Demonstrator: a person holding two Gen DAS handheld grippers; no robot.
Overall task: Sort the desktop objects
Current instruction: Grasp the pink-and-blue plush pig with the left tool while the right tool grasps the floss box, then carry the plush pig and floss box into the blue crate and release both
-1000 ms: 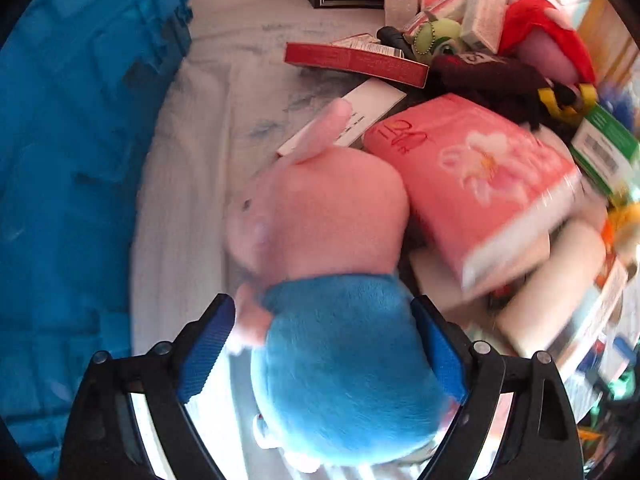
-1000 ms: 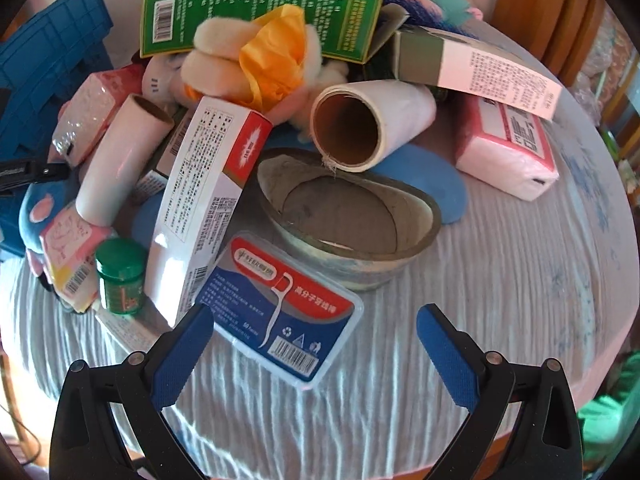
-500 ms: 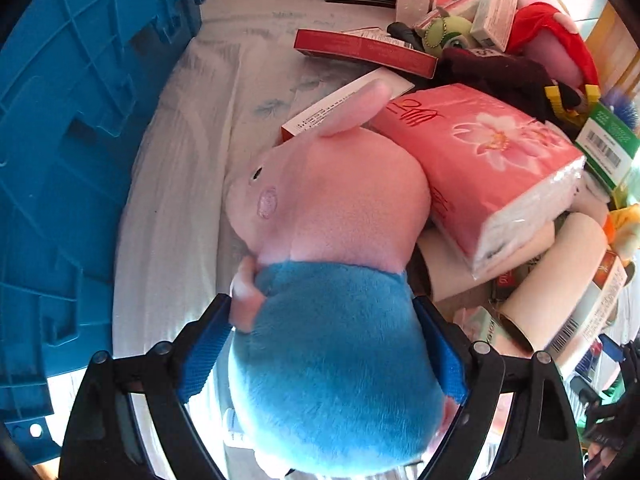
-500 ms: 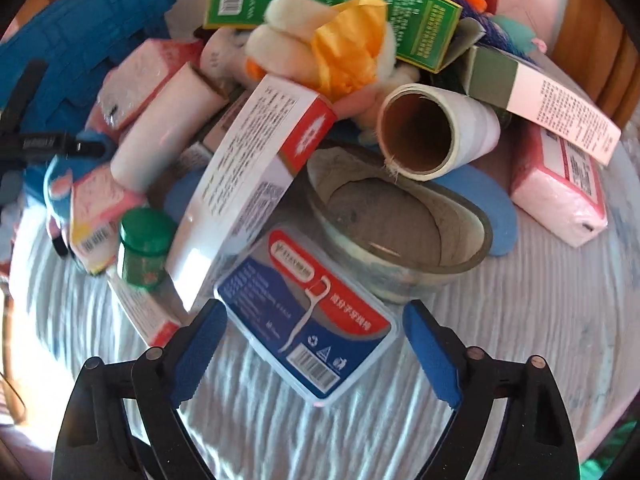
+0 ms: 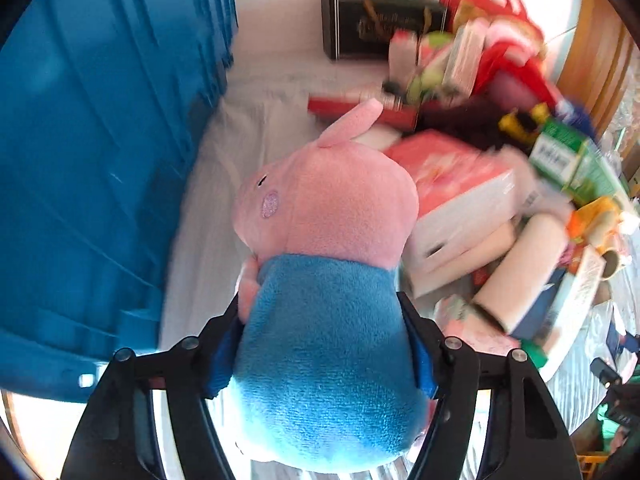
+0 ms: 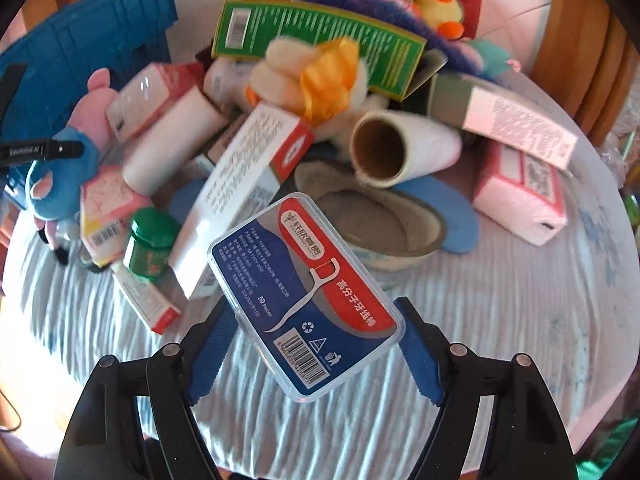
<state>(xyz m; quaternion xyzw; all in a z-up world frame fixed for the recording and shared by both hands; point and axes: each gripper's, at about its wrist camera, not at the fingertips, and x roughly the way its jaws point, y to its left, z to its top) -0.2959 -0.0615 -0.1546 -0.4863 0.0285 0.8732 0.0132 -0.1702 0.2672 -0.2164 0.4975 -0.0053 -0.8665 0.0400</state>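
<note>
Floss box [image 6: 306,296]: your landmark, lying between the right gripper's [image 6: 316,350] closing jaws, above the tablecloth [image 6: 520,340].
- Behind it: slipper [image 6: 380,224], and the paper roll [image 6: 404,148] lying on the slipper's far edge.
- To its left: carton [image 6: 240,196], touching; then jar [image 6: 150,244]; tube [image 6: 142,300] in front of the jar.
- Far left: plush pig [image 6: 64,160], crate [image 6: 92,44] behind it.
- To its right, well apart: tissue pack [image 6: 520,196].

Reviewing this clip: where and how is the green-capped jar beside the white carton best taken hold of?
Grip the green jar across its round cap, coming from above. It stands upright on the striped cloth, hemmed in by the white carton and a small tube box, so side access looks tight.
</note>
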